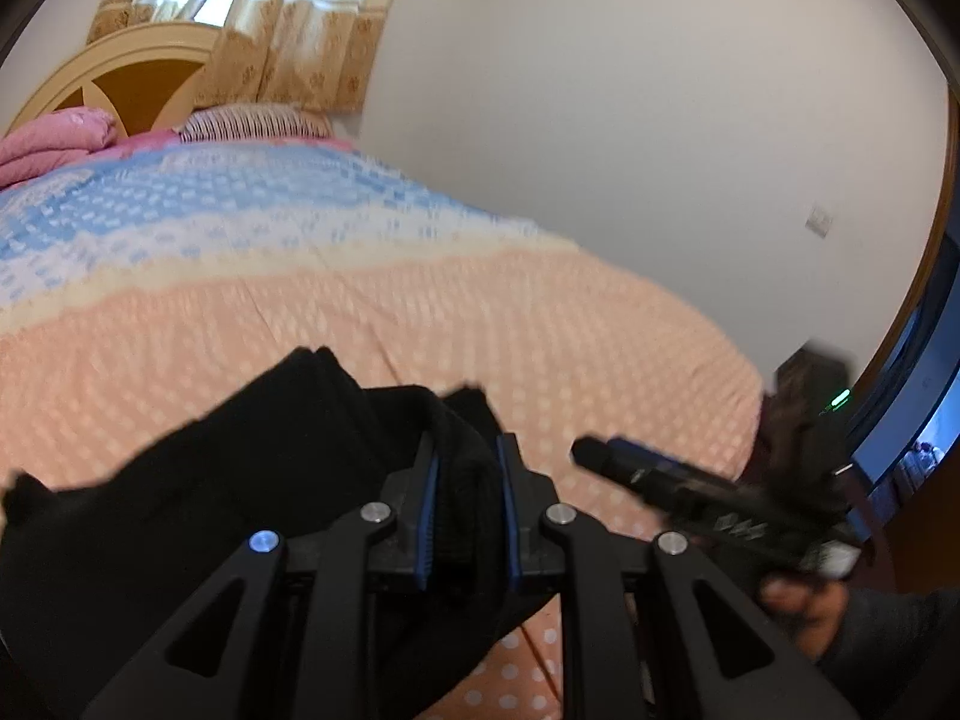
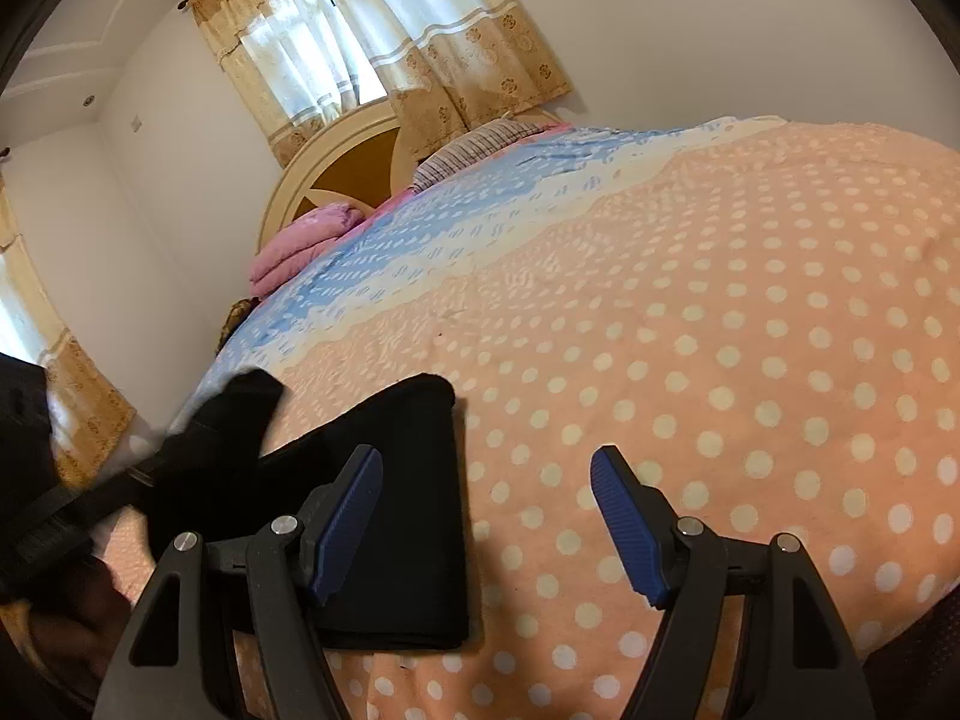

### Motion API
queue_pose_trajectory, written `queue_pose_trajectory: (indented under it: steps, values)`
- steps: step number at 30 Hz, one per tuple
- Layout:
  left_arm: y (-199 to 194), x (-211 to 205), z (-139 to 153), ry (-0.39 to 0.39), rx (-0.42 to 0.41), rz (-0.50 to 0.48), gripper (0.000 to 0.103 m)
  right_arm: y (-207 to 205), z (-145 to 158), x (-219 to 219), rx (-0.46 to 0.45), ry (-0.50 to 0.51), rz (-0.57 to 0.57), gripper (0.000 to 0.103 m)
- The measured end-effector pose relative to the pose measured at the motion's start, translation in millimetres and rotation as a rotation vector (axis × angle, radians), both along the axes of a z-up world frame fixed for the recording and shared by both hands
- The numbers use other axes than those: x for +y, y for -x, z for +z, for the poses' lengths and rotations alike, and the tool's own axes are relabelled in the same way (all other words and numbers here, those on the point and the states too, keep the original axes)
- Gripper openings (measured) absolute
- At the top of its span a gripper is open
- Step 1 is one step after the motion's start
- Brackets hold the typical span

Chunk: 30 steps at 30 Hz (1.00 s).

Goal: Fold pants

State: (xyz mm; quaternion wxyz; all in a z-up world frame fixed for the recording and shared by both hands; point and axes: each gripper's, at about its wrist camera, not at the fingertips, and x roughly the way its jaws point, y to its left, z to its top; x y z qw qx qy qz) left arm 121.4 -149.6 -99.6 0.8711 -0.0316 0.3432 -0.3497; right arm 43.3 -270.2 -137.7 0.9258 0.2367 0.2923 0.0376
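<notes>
Left wrist view, foreground: the left gripper [image 1: 468,480] is pinched on a thick fold of the black pants [image 1: 198,516], its blue-lined fingers [image 1: 427,516] pressing the dark cloth from both sides. The rest of the garment spreads away to the lower left, bunched and partly lifted over the bed cover [image 1: 420,312]. To the right, blurred, the right gripper [image 1: 606,456] enters the picture, with part of the person's hand [image 1: 798,600] and a dark sleeve [image 1: 900,636] below it.

Right wrist view, foreground: the right gripper [image 2: 486,516] has its fingers spread wide with nothing between them — only the peach, white-dotted cover shows in the gap. Its left-hand finger [image 2: 348,522] stands over the pants [image 2: 408,516], which here lie as a flat, folded black rectangle on the cover, with one edge straight along the right. At the far left, blurred, the left gripper [image 2: 240,405] holds a raised dark corner of the cloth.

Middle ground: the cover changes from peach with white dots to a cream band and then to blue with pale dots.

Background: a folded pink quilt [image 2: 300,246] and a striped pillow [image 2: 474,150] lie at the head of the bed, against a cream and brown headboard [image 2: 342,174]. Behind it hangs a patterned tan curtain [image 2: 384,36] over a bright window — white walls on both sides.
</notes>
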Motion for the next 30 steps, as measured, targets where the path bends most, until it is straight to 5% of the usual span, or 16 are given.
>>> queue_pose_trajectory:
  steps: [6,11,14,18,23,30]
  values:
    - [17,-15,-5,-0.067,-0.028,-0.034,0.024,-1,2,2,-0.05,-0.034,0.061,0.073]
    - [59,12,31,-0.065,-0.212,0.01,0.078,2,9,7,-0.085,-0.055,0.117,0.073]
    - [67,42,39,-0.07,-0.264,0.078,0.08,0,15,18,-0.081,-0.066,0.171,0.073]
    - [58,91,30,-0.155,-0.288,0.283,0.093,-4,30,42,-0.072,-0.024,0.243,0.073]
    - [42,146,9,-0.16,-0.207,0.468,0.093,-5,48,81,-0.087,0.102,0.313,0.073]
    - [37,171,-20,-0.166,-0.113,0.557,0.095,-42,25,112,0.124,0.218,0.321,0.072]
